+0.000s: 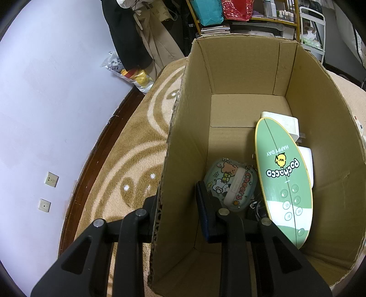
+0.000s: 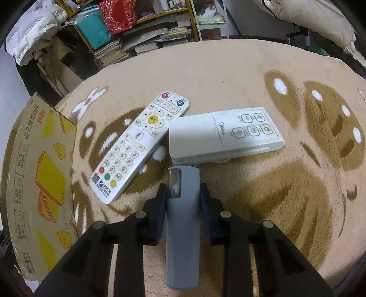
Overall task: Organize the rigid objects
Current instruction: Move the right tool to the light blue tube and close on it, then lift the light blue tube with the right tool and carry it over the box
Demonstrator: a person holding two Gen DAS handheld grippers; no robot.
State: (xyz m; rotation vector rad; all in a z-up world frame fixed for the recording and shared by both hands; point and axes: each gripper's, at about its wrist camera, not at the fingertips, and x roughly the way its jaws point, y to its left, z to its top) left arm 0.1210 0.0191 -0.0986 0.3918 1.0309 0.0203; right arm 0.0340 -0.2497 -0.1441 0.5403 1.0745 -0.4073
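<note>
Right claw [image 2: 181, 196] grips the grey-blue stick [image 2: 182, 228] lengthwise; cardboard box [image 2: 41, 164] lies to its left, left claw [image 1: 177, 205] straddling that box's wall.

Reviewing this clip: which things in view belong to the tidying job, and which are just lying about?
Job:
brown cardboard box, clamped by left gripper
grey-blue slim remote, in right gripper
white keypad remote
white Midea remote
green oval board

Lying about:
yellow-framed shelf
beige patterned rug

Lilac wall [image 1: 57, 102], cluttered yellow shelving [image 2: 146, 18]
</note>
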